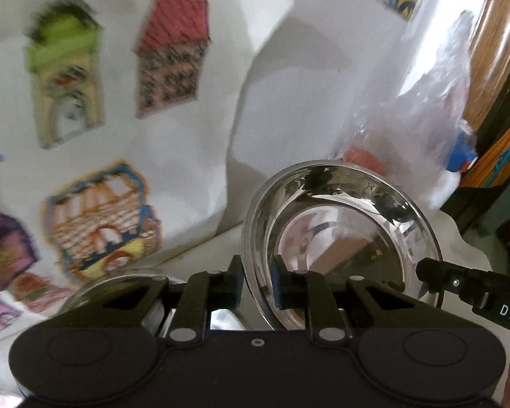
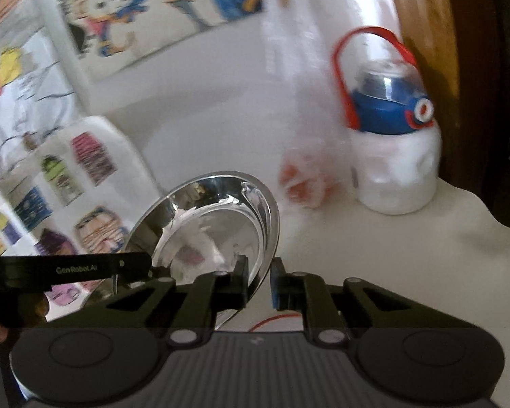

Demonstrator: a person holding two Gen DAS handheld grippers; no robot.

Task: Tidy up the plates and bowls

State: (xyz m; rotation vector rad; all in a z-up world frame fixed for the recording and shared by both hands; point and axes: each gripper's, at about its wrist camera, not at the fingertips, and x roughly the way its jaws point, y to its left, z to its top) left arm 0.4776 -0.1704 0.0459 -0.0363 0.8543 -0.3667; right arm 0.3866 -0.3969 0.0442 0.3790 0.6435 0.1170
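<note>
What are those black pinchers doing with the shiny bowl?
A person holds two grippers, and both pinch one steel bowl by its rim. The left gripper has one side, the right gripper the opposite side. The bowl is tilted above the white table, near a water bottle.

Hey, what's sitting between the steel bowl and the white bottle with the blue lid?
A clear plastic bag with something orange-red inside lies on the white table between the steel bowl and the white bottle, seen in the right wrist view.
</note>
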